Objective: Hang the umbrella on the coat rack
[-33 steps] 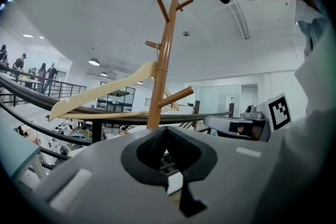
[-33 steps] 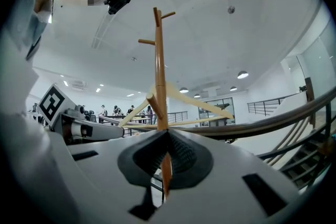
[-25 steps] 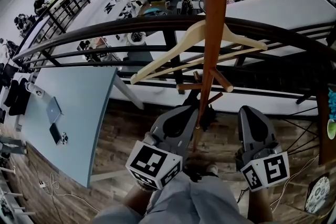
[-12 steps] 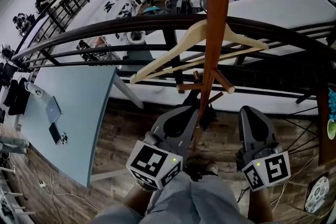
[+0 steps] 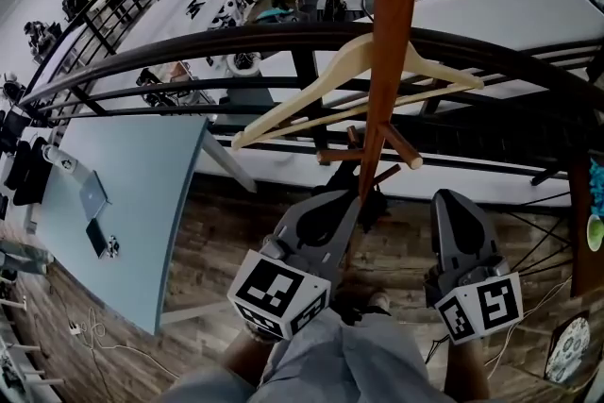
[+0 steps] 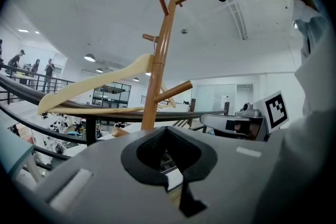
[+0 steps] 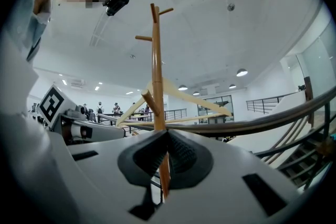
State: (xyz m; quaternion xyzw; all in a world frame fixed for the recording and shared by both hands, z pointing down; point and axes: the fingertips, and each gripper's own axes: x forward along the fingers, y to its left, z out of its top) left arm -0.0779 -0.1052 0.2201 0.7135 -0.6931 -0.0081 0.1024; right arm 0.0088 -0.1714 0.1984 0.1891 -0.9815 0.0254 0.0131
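A brown wooden coat rack (image 5: 382, 80) rises up the middle of the head view, with short pegs and a pale wooden hanger (image 5: 311, 94) hooked on it. My left gripper (image 5: 332, 208) is low and just left of the pole, shut with nothing in it. To the pole's right, my right gripper (image 5: 453, 208) is also shut and holds nothing. The left gripper view looks past its closed jaws at the rack (image 6: 157, 76) and hanger (image 6: 100, 86). The right gripper view shows the pole (image 7: 156, 71) straight ahead. Something dark (image 5: 373, 201) lies by the rack's foot; I cannot tell what it is. I can make out no umbrella.
A dark curved railing (image 5: 189, 52) runs just behind the rack, over a lower floor with desks and people. A pale blue table (image 5: 142, 203) with a laptop stands at the left on the wood floor. A dark post (image 5: 578, 203) is at the right edge.
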